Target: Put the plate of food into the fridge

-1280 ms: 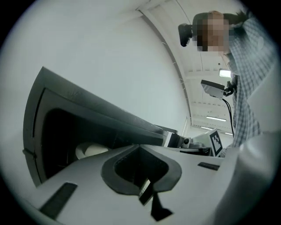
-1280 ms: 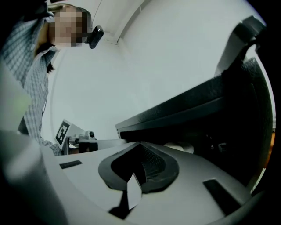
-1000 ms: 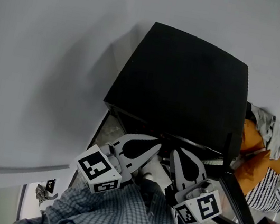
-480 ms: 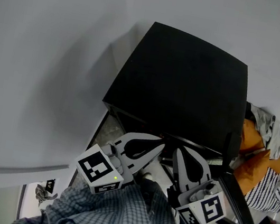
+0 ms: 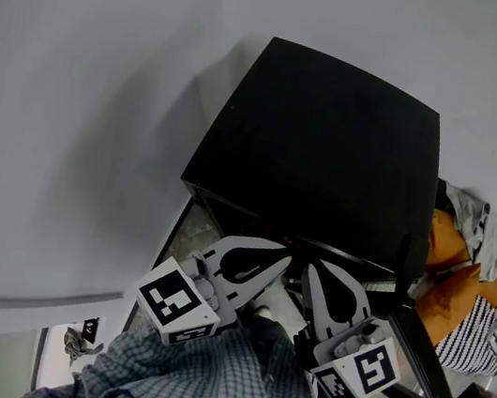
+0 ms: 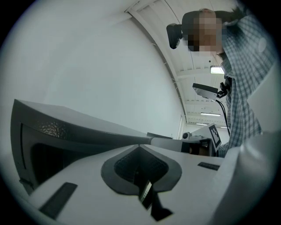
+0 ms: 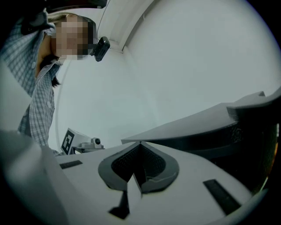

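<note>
Seen from above, a black fridge [image 5: 324,149] stands on the floor, its back and left side close to a white wall [image 5: 73,115]. A person in a checked shirt [image 5: 198,375] holds two grippers level at the foot of the fridge's front edge. The left gripper [image 5: 285,262] and the right gripper [image 5: 310,273] point at the fridge from just below it, their tips near each other.

The left gripper view shows the left gripper [image 6: 139,146] clenched, tip against tip, with nothing between the pads. The fridge [image 6: 57,132] rises dark at its left. The right gripper view shows the right gripper [image 7: 140,143] clenched too, and it also holds nothing. There the fridge [image 7: 246,127] fills the right side.

Each gripper's camera catches the other's marker cube [image 6: 216,135] beside it.

A heap of orange and striped cloth [image 5: 461,288] lies to the right of the fridge. From overhead it cannot be told whether the fridge door is open or shut. No view shows the plate of food.
</note>
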Demonstrator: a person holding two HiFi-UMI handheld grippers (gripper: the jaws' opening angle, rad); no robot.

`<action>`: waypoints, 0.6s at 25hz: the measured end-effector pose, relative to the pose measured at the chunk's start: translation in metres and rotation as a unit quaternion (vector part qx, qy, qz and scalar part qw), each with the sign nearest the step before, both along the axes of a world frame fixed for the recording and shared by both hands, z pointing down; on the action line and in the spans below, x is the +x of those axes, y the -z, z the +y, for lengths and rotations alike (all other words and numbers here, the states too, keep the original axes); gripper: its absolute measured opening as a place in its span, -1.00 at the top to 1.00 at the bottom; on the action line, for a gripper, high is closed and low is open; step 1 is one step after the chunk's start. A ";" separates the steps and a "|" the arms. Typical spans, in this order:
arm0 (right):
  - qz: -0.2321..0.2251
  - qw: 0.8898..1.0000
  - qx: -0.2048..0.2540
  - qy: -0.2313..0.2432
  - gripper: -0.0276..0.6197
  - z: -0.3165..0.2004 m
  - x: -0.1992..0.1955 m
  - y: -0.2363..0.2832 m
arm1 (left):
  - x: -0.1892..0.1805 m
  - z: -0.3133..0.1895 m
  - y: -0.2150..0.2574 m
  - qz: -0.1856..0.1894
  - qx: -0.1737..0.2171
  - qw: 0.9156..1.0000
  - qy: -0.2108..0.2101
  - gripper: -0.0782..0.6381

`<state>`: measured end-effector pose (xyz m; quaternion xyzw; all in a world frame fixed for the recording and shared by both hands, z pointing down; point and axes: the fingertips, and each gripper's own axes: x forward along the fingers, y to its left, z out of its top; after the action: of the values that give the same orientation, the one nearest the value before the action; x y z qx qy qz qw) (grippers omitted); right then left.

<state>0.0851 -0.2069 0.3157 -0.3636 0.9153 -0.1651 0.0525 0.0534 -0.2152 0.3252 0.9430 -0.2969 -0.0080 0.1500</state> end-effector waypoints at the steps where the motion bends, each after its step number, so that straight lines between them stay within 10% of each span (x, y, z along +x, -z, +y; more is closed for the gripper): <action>1: 0.000 1.000 0.000 0.000 0.90 0.000 0.000 0.000 | 0.000 0.000 0.000 0.000 0.000 1.000 0.000 0.76; 15: 0.002 1.000 -0.004 0.000 0.90 0.000 0.001 -0.002 | 0.000 0.000 -0.003 -0.001 -0.006 1.000 -0.001 0.76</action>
<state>0.0861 -0.2072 0.3177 -0.3640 0.9148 -0.1682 0.0490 0.0539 -0.2150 0.3278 0.9424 -0.2960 -0.0049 0.1556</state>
